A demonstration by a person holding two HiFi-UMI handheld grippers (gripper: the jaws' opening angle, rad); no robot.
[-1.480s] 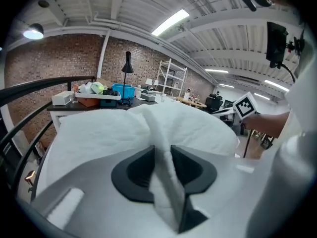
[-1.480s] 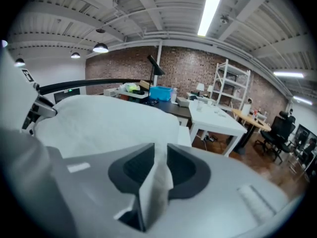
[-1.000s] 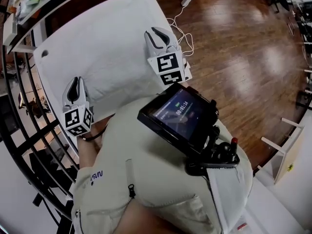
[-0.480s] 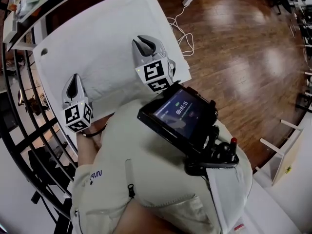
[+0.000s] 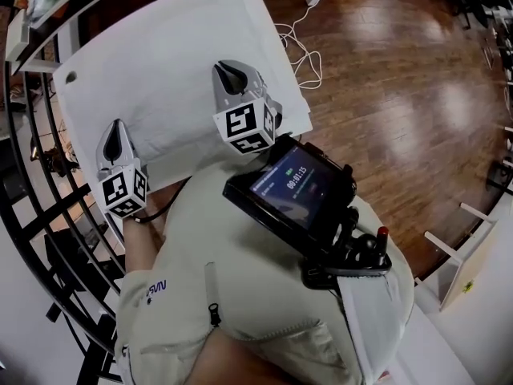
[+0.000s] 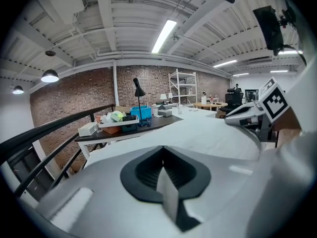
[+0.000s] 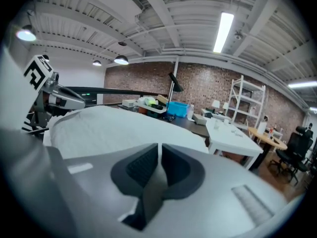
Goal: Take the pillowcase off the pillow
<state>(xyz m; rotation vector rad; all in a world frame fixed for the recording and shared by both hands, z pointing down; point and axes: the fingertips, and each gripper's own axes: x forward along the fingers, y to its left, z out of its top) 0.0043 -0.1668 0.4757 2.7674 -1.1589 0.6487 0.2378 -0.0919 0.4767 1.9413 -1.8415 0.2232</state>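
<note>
A white pillowcase (image 5: 180,107), on the pillow, lies on a white table (image 5: 78,88) in the upper left of the head view. The left gripper (image 5: 118,128) sits at the pillow's lower left edge. In the left gripper view, that gripper's (image 6: 163,157) jaws are pressed together on a thin fold of the pillowcase (image 6: 208,138). The right gripper (image 5: 231,70) is further up and to the right, over the middle of the frame's upper half. In the right gripper view, its (image 7: 159,155) jaws have just been closing and now pinch a white fold of the pillowcase (image 7: 109,125) between the ribbed pads.

Each gripper carries a cube with black-and-white square markers and no letters. A dark screen (image 5: 292,181) at frame centre shows green digits, seemingly "00:01:15". The pale jacket (image 5: 240,295) bears small dark lettering at lower left, too small to read.
</note>
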